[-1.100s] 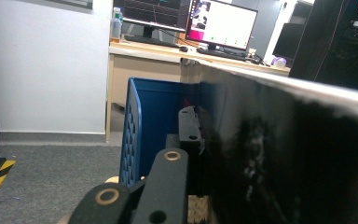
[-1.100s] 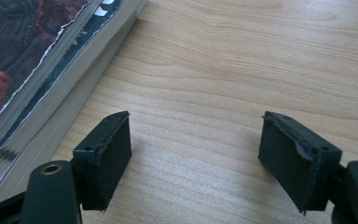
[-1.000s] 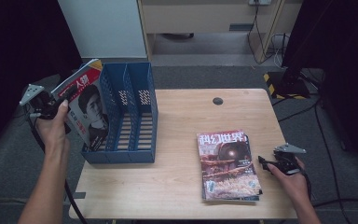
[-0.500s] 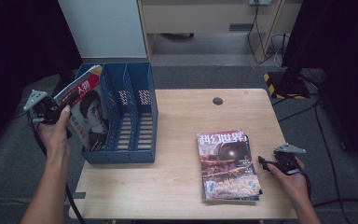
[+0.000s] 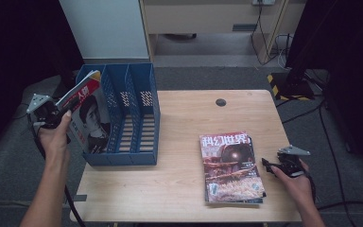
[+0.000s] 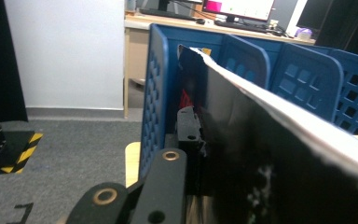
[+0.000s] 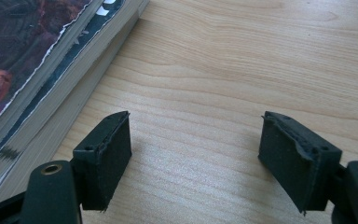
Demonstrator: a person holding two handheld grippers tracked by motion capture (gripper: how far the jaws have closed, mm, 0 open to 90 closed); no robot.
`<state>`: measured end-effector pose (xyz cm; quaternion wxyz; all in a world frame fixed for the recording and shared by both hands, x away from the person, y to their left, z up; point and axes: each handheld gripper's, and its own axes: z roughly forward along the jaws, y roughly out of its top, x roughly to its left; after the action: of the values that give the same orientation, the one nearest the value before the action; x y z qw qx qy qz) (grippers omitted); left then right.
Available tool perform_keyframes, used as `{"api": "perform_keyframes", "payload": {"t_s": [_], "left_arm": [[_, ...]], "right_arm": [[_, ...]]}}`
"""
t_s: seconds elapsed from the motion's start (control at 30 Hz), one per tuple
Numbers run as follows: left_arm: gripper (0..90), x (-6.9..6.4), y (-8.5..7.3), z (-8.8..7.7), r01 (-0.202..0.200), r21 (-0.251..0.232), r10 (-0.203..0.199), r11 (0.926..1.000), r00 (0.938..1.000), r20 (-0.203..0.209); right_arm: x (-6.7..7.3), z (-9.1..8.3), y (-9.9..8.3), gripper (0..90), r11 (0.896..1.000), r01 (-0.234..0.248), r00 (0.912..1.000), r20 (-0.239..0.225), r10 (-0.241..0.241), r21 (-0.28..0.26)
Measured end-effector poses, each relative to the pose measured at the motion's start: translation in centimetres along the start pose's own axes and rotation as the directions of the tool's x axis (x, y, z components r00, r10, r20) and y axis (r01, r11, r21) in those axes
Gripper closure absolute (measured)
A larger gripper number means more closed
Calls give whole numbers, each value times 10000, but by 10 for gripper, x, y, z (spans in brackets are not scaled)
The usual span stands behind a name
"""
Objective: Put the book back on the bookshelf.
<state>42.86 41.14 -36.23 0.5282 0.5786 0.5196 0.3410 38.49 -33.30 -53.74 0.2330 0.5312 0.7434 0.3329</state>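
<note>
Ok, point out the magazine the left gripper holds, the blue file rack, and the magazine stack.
held magazine (image 5: 90,116), high view, its portrait cover
blue file rack (image 5: 144,113), high view, right outer wall
magazine stack (image 5: 230,165), high view, top cover

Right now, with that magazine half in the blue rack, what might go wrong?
1. The left gripper pinches the portrait-cover magazine by one edge, tilted over the leftmost slot of the blue plastic file rack; it could snag a divider or slip.
2. Pushing down might shove the light rack, which stands close to the edge of the wooden table.
3. The open right gripper hovers beside the stack of science-fiction magazines; a careless move could nudge it.
</note>
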Motion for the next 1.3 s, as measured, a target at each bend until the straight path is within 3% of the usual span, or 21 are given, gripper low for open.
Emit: {"api": "perform_keyframes", "payload": {"t_s": [0.27,0.43,1.03,1.3], "left_arm": [[855,6,0,-3,18,108,-16,9999,9999,-120],[851,3,2,-2,-272,348,279,9990,9994,-212],[790,1,6,8,-39,940,77,9956,9991,-406],[861,1,7,8,-168,1065,218,9942,9987,-467]], "right_arm": [[0,0,0,251,10000,15,10000,2,-15,-3],[0,0,0,251,10000,14,10000,-1,-14,-2],[0,0,0,244,10000,71,10000,-42,-70,17],[0,0,0,239,9999,106,9999,-71,-105,22]]}}
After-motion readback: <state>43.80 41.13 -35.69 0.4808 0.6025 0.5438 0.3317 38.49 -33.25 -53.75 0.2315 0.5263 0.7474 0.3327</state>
